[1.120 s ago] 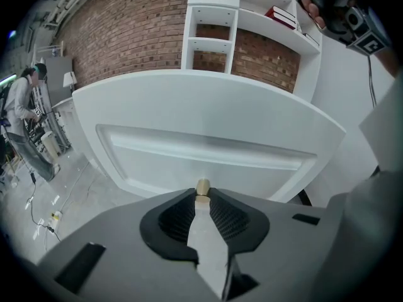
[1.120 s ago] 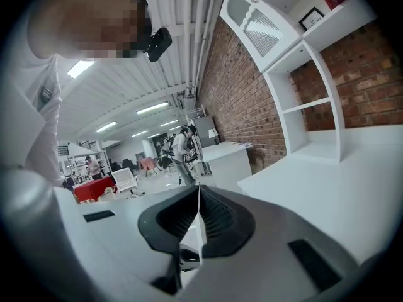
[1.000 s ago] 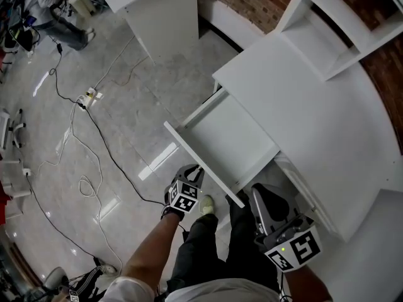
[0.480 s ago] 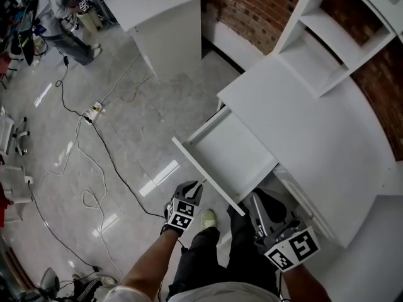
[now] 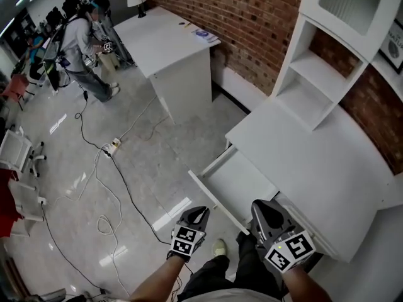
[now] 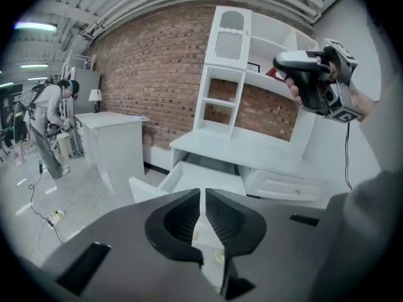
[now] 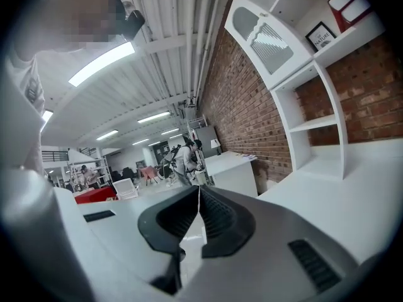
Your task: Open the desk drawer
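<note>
The white desk (image 5: 315,162) has its left drawer (image 5: 242,181) pulled out, and nothing shows inside it. In the head view my left gripper (image 5: 200,214) hangs just in front of the drawer's front panel and does not touch it. Its jaws are closing, a narrow slit remains between them, and nothing lies in it. In the left gripper view the left gripper (image 6: 203,191) looks down on the open drawer (image 6: 208,178). My right gripper (image 5: 264,207) hovers over the drawer's near right corner, shut and empty. The right gripper (image 7: 199,187) points level across the room.
A white hutch with shelves (image 5: 321,74) stands on the desk against the brick wall. A second white desk (image 5: 170,49) and a person (image 5: 82,43) are at the back left. Cables (image 5: 107,187) and a power strip (image 5: 113,146) lie on the floor, and white chairs (image 5: 16,153) stand at the left.
Both grippers have risen. The left one has come off the drawer's front panel and its jaws have narrowed. The drawer stays pulled out. The view now takes in more of the room.
</note>
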A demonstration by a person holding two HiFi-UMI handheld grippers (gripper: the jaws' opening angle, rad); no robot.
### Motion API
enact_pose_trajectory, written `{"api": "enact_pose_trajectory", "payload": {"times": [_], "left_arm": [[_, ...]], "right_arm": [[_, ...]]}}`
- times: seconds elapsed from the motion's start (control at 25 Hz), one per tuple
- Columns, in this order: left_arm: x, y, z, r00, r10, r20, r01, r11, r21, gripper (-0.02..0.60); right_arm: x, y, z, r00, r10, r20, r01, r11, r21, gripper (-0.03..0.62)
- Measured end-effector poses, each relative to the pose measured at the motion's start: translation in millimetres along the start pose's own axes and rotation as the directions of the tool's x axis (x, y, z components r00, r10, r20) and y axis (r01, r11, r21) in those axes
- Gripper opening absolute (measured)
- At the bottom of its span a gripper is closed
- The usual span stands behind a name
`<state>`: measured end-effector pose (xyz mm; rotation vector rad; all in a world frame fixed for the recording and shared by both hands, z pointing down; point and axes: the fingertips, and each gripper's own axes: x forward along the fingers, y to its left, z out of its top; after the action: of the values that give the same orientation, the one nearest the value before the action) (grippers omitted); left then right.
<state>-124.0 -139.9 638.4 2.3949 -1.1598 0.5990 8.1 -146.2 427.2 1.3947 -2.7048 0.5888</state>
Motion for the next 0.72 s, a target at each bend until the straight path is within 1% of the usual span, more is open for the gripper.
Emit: {"api": "enact_pose_trajectory", "payload": {"times": [0.12,0.32,0.52,0.72], "left_arm": [[-22,-6,35,0.999,-0.010,0.052,0.011,1.000,-0.023,0.037],[-54,-30,101,0.989,-0.053,0.135,0.061,0.996,-0.059,0.028],[-102,-51,165,0.966,-0.075,0.246,0.088,0.995,-0.044,0.017],[-138,-72,218,0.939,-0.100,0.328,0.109,0.994,-0.008,0.012]], "right_arm": [[-2,5,12,1.000,-0.003,0.004,0.003,1.000,-0.006,0.018],[-4,11,35,1.000,-0.011,0.015,0.011,1.000,-0.021,0.018],[-12,42,61,0.999,-0.003,0.051,0.007,0.998,-0.069,0.018],[-21,62,92,0.996,0.005,0.087,0.003,0.995,-0.098,0.018]]}}
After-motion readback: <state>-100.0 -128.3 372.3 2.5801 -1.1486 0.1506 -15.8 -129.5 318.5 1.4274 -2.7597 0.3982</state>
